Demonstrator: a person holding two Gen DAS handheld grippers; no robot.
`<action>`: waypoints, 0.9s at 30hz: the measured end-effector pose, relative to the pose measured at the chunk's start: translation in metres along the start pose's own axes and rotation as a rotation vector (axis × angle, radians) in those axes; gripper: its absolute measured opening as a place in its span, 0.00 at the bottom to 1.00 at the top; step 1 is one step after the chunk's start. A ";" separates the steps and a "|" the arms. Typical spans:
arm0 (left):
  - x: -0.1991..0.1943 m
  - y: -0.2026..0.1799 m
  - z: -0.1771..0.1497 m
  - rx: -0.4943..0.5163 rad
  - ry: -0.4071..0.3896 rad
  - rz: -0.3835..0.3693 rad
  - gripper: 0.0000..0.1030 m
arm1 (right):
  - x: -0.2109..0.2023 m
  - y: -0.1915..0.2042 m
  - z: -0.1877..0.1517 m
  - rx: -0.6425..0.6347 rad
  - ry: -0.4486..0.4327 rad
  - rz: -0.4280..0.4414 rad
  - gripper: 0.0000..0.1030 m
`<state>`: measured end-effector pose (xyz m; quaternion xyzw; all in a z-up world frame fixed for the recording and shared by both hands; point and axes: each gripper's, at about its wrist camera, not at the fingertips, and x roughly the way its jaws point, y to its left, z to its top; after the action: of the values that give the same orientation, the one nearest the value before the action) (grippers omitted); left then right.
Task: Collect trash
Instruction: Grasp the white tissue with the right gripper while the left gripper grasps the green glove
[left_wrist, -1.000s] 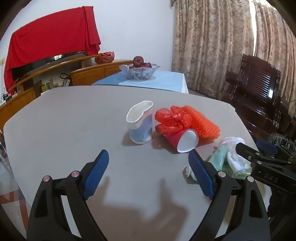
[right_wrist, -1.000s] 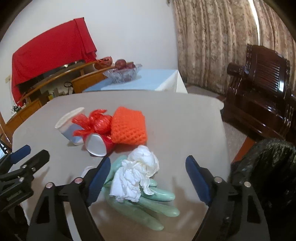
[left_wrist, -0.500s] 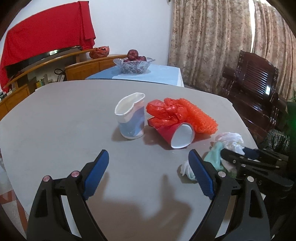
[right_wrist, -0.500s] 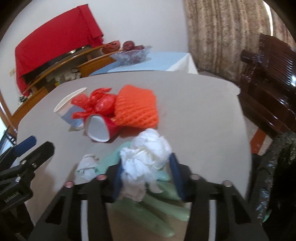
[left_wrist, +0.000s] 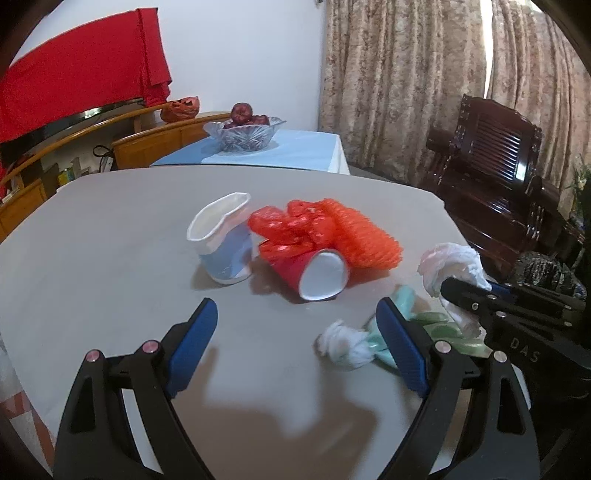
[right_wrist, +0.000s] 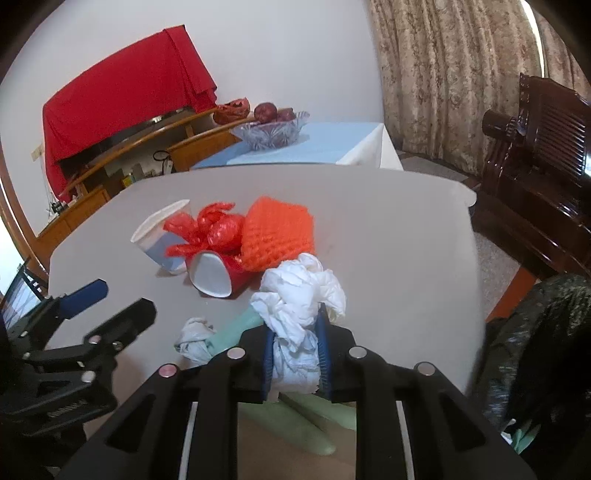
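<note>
Right now, nearest first:
Right claw: its jaws have just been closing and now pinch the crumpled white tissue; the blue pads press on its lower part, the upper part bulges above them.
Tissue from the left view: the wad sticks up above the black tips of the right claw at the right edge of the counter.
Glove: a pale green rubber glove lies flat on the counter under and just in front of the right claw, its fingers spread toward the camera.
Left claw: jaws wide, nothing between the pads, bare counter under them.
Small wad: a little white paper ball lies just inside the left claw's right pad, touching the glove's cuff end.
Writing: letters "DAS" show on the right claw's black body in the left view; nothing else is readable.
Red cup: lying on its side, mouth toward the camera, beyond the left claw.
Blue-and-white paper cup: dented, upright, just left of the red cup.
Red plastic bag: crumpled, on top of the red cup.
Orange foam net: touching the bag on its right.
Black bag: beside the counter's right edge.
Far: a glass bowl of fruit on a blue-clothed table.
</note>
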<state>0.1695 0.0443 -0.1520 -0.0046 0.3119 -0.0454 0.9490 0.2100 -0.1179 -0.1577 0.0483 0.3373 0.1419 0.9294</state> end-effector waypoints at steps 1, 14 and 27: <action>0.000 -0.003 0.001 0.004 -0.001 -0.004 0.83 | -0.003 -0.001 0.001 0.000 -0.004 -0.002 0.20; 0.031 -0.056 0.001 0.089 0.044 -0.096 0.61 | -0.026 -0.038 0.002 0.051 -0.029 -0.042 0.20; 0.072 -0.072 -0.005 0.108 0.186 -0.142 0.19 | -0.024 -0.047 0.002 0.050 -0.034 -0.041 0.20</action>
<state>0.2187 -0.0334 -0.1958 0.0288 0.3945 -0.1297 0.9092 0.2045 -0.1702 -0.1501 0.0672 0.3257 0.1136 0.9362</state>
